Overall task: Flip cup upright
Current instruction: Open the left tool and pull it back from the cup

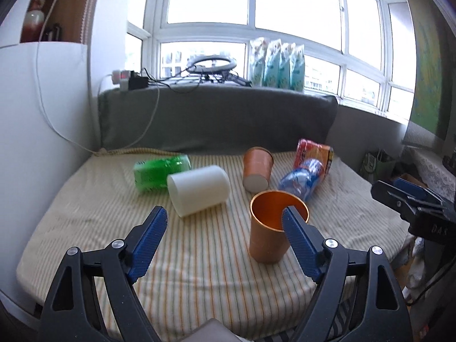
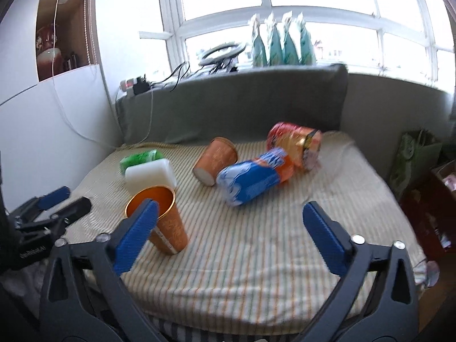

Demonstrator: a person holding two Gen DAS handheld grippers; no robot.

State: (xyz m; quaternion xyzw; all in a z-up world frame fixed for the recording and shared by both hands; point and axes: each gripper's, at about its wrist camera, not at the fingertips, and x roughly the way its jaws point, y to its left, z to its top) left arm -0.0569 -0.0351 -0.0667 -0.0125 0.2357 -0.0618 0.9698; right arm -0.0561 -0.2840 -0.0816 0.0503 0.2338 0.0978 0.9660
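Observation:
An orange metal cup (image 1: pixel 268 228) stands upright, mouth up, on the striped cushion (image 1: pixel 199 256); it also shows in the right wrist view (image 2: pixel 165 222). My left gripper (image 1: pixel 225 216) is open and empty, with its right finger in front of the cup's rim. My right gripper (image 2: pixel 228 213) is open and empty, with its left finger in front of the same cup. A second orange cup (image 1: pixel 257 168) lies on its side behind it, base toward me, and shows in the right wrist view (image 2: pixel 215 159). A white cup (image 1: pixel 199 189) lies on its side to the left.
A green bottle (image 1: pixel 159 171), a blue-labelled bottle (image 1: pixel 302 179) and a red-orange snack pack (image 1: pixel 313 154) lie on the cushion. A grey backrest (image 1: pixel 216 114) stands behind. The right gripper shows at the right edge (image 1: pixel 410 199); the left gripper at the left (image 2: pixel 54 208).

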